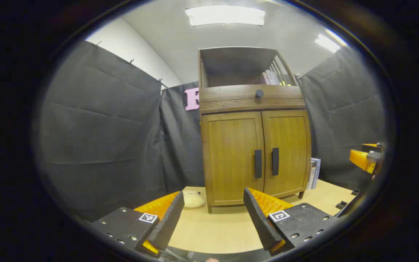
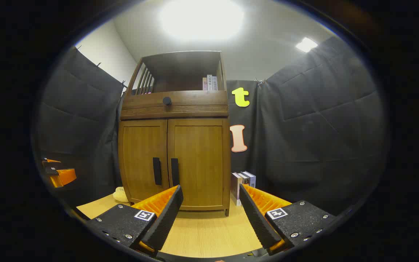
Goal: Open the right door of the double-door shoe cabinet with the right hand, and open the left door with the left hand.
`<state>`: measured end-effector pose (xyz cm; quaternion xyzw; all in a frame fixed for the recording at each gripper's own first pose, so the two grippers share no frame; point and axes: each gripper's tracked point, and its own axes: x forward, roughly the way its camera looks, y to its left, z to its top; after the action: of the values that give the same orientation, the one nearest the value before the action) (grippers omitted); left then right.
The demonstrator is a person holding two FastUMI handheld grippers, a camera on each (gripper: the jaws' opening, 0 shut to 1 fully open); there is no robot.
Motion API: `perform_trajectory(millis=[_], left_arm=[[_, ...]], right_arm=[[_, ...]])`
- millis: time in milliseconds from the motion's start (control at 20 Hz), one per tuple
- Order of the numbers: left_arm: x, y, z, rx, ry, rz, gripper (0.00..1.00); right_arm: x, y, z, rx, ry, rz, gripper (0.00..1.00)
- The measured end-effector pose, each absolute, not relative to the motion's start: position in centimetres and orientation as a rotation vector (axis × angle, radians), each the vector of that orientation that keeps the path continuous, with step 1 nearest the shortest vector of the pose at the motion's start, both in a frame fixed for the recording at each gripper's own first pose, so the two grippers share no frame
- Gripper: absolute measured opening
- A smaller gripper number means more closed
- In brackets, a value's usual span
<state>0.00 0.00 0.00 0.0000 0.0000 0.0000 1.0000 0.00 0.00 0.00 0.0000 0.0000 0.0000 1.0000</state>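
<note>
A wooden shoe cabinet [image 1: 255,153] [image 2: 175,160] stands on a light table with both lower doors closed. The left door [image 1: 233,156] [image 2: 143,160] and the right door [image 1: 287,153] [image 2: 200,160] each carry a black vertical handle by the centre seam: left handle [image 1: 258,163] [image 2: 156,171], right handle [image 1: 275,161] [image 2: 174,171]. My left gripper [image 1: 213,211] is open, well short of the cabinet. My right gripper [image 2: 209,205] is open too, also apart from the doors. The right gripper shows at the edge of the left gripper view [image 1: 366,160], the left one at the edge of the right gripper view [image 2: 58,174].
Above the doors is a drawer with a round black knob [image 1: 259,94] [image 2: 167,100] and an open shelf holding books [image 2: 211,83]. More books [image 2: 243,182] [image 1: 315,173] stand right of the cabinet. A pale soft object [image 1: 193,199] lies at its left foot. Black cloth walls surround the table [image 1: 216,229].
</note>
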Motion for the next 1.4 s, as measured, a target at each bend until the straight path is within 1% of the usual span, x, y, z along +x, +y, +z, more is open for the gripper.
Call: perform_trajectory(millis=[200,250,300,350,550,600,650,800,850,900,1400], left_arm=[[0.0,0.1,0.0,-0.001,-0.001,0.003,1.0],[0.1,0.1,-0.1,-0.002,-0.001,0.004,0.94],[0.0,0.2,0.0,-0.003,-0.002,0.005,0.94],[0.0,0.1,-0.1,-0.004,-0.003,0.005,1.0],[0.0,-0.1,0.0,-0.003,-0.007,0.006,1.0],[0.1,-0.1,0.0,-0.002,-0.007,0.006,1.0],[0.1,-0.1,0.0,-0.002,-0.009,0.006,1.0],[0.0,-0.1,0.0,-0.005,-0.01,0.008,1.0],[0.1,0.0,0.0,-0.007,-0.009,0.01,0.94],[0.1,0.0,0.1,-0.007,-0.009,0.01,1.0],[0.1,0.3,0.1,0.0,-0.024,0.051,1.0]], right_arm=[[0.1,0.1,-0.2,0.001,0.004,0.001,0.96],[0.1,0.2,-0.1,0.002,0.005,0.003,0.96],[0.2,0.1,-0.2,0.001,0.004,0.004,0.96],[0.2,0.1,-0.1,-0.002,0.005,0.005,0.96],[0.2,0.3,-0.3,-0.001,0.007,0.006,0.96],[0.3,0.3,-0.2,0.0,0.008,0.006,0.94],[0.3,0.3,-0.2,0.0,0.008,0.006,0.96],[0.5,0.3,-0.2,0.002,0.005,0.007,0.96],[0.6,0.3,-0.2,0.002,0.005,0.008,0.96],[0.6,0.4,-0.2,0.004,0.006,0.01,0.96],[4.1,2.1,0.7,0.013,-0.01,0.051,0.96]])
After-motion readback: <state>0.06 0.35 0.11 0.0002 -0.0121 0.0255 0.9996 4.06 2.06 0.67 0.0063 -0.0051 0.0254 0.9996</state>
